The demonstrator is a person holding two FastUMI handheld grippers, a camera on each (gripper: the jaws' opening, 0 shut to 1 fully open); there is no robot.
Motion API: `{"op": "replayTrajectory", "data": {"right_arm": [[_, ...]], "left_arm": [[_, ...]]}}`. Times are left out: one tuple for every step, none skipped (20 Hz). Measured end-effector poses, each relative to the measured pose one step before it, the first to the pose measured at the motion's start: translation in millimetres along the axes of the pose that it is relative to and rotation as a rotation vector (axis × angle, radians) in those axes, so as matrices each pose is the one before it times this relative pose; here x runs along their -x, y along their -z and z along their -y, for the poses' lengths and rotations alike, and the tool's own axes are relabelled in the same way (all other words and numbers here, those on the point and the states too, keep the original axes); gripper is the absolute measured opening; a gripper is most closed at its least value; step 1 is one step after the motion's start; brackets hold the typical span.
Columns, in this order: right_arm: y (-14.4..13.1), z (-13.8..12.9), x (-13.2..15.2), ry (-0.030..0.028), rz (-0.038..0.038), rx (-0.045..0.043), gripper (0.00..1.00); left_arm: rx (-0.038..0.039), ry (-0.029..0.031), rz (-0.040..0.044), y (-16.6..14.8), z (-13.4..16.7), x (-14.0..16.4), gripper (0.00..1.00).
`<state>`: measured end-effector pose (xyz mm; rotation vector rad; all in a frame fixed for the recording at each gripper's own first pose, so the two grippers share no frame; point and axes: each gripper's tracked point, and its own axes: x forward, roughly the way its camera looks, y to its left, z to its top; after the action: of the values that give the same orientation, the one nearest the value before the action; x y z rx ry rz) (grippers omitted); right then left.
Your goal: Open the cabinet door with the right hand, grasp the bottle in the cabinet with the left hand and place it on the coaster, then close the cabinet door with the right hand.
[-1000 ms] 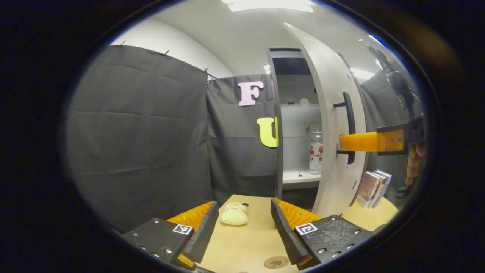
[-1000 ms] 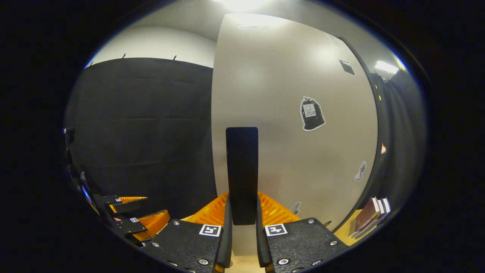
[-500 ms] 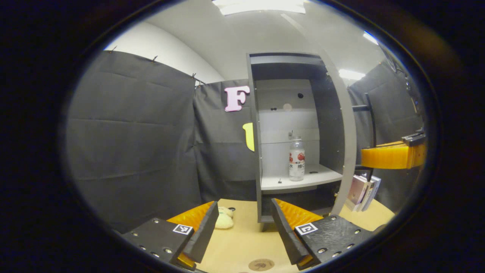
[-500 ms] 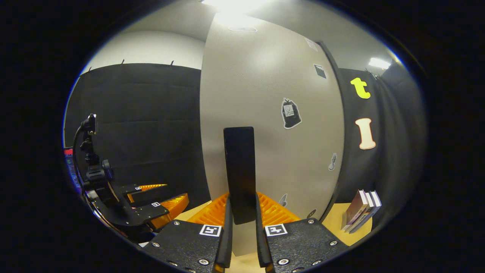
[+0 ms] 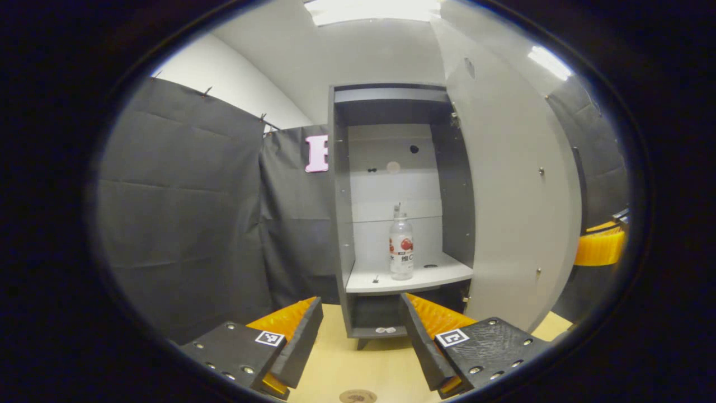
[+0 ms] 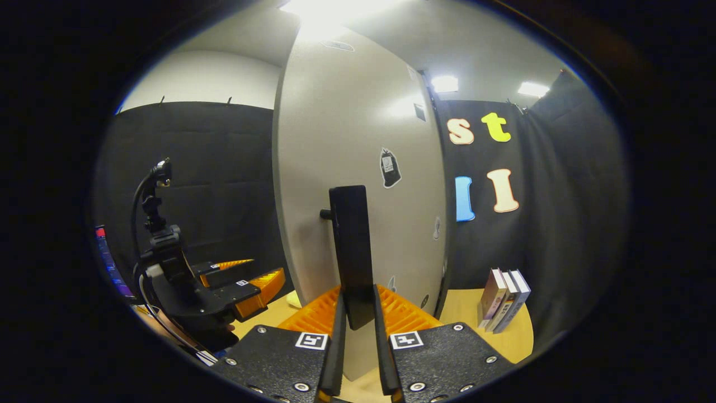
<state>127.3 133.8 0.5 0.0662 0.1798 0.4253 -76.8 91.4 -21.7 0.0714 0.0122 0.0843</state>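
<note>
Cabinet (image 5: pixel 391 106) is open, straight ahead of the left gripper (image 5: pixel 361 336). One bottle (image 5: pixel 401 250) stands upright on its lower shelf (image 5: pixel 430 275), above and beyond the gap between the left jaws, slightly toward the right one. The space under the shelf holds a couple of small pale bits, too small to identify.

Left jaws are spread wide and grasp nothing. Between them is bare desk (image 5: pixel 363 364). The coaster (image 5: pixel 358 396) lies on the desk below the gap; it is cut off at the view's bottom edge.

Door (image 5: pixel 514 184) is swung out to the right of the left jaws and edge-on to the cabinet; nothing stands between the left jaws and the bottle.

Right gripper (image 6: pixel 358 330) is clenched on the door handle (image 6: pixel 349 246), with both jaws pressing its lower end. Stickers on the door face (image 6: pixel 358 140) are too small to make out. Books (image 6: pixel 503 299) stand on the desk, right of the right jaws. In the right gripper view, the left gripper is at far left, partly cut off.
</note>
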Motion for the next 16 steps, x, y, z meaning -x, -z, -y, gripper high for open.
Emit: {"op": "replayTrajectory", "data": {"right_arm": [[1.67,2.09,3.61,0.01201,-0.00043,-0.02129,0.27],[-1.22,2.20,2.24,0.01290,0.01194,-0.02497,0.27],[0.14,2.20,1.15,0.01342,0.00812,-0.02110,0.27],[-0.96,2.32,0.10,0.01294,0.00650,-0.01440,0.27],[0.79,3.88,-2.42,0.02122,0.00135,-0.01034,0.27],[-1.36,3.45,1.52,0.02214,0.00495,-0.00234,0.25],[-0.76,3.89,3.70,0.02733,0.00682,0.00936,0.27],[-0.97,3.29,2.97,0.02716,0.00557,0.02291,0.26],[-1.09,4.92,5.18,0.02845,0.00272,0.02774,0.26],[-2.72,10.51,7.12,0.04462,0.00442,0.02933,0.26],[-2.16,15.42,0.29,0.04446,0.00240,0.02163,0.24],[0.17,16.18,0.46,0.04765,0.00518,0.01140,0.22],[-0.22,10.71,-2.58,0.02858,0.00952,-0.00675,0.21],[-1.56,1.48,1.08,-0.01292,0.00845,-0.03468,0.20],[1.30,-2.90,-0.50,-0.02419,0.00217,-0.04628,0.20],[-0.44,-3.26,-0.91,-0.01193,0.00286,-0.02846,0.24]], "left_arm": [[-0.01488,0.01098,0.00934,-1.45,2.13,-2.81,0.82],[-0.00758,0.01294,0.01259,-2.20,1.37,-2.66,0.82],[-0.00460,0.01725,0.00632,-1.64,5.77,-3.65,0.86],[-0.00274,0.00894,-0.00257,0.28,3.20,-3.81,0.82],[0.00146,0.00678,-0.00696,2.34,2.92,-1.54,0.82],[0.00449,0.00665,-0.00387,1.15,2.83,-1.72,0.86],[0.00472,-0.00350,-0.00015,-0.68,1.55,-0.88,0.82],[0.00605,-0.00509,0.00714,-2.03,-0.36,-3.99,0.85],[0.00651,0.00343,0.00499,-0.04,3.43,-6.84,0.82],[0.00226,0.00322,0.00217,-0.23,2.46,-5.79,0.80],[-0.00335,0.00419,0.00348,-1.28,1.11,-6.21,0.85],[-0.01282,-0.00010,0.01426,-3.62,-0.71,-5.99,0.85],[-0.01802,-0.00177,0.01558,-2.85,-1.67,-8.44,0.85],[-0.01390,0.00671,0.01359,-2.24,0.05,-6.87,0.85],[-0.00903,0.01395,0.01011,-0.87,2.27,-9.27,0.79],[-0.00896,0.00942,0.00697,-0.65,1.56,-5.61,0.80]]}}
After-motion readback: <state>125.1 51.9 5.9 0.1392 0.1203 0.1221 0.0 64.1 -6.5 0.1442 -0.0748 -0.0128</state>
